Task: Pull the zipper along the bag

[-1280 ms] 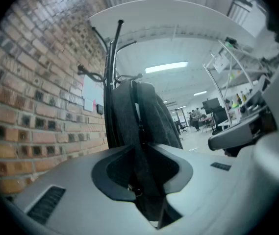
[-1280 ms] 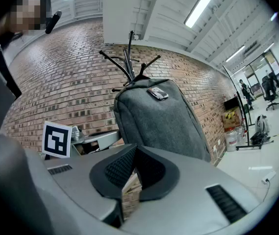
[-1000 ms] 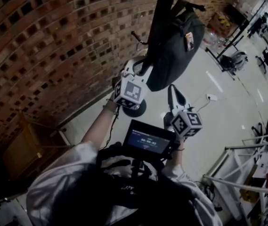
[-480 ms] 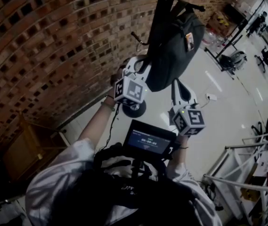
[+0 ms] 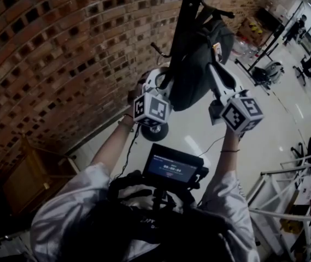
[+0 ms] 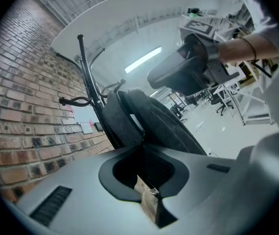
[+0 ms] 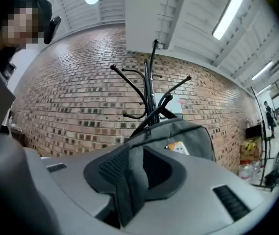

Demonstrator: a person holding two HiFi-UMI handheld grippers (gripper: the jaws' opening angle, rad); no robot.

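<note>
Soft bag (image 5: pixel 199 64) is hanging limp, likely buckling under pull, so left gripper (image 6: pixel 142 153) is pinching its edge taut, right gripper (image 7: pixel 134 160) jaws just spreading around grey strap (image 7: pixel 129 195).

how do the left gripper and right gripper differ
The left gripper has its jaws shut on a tan tab; the right gripper has jaws apart, having just been opening, a grey fabric strip between them. The left gripper is wall side of the bag, the right gripper floor side. Both are at the bag.
</note>
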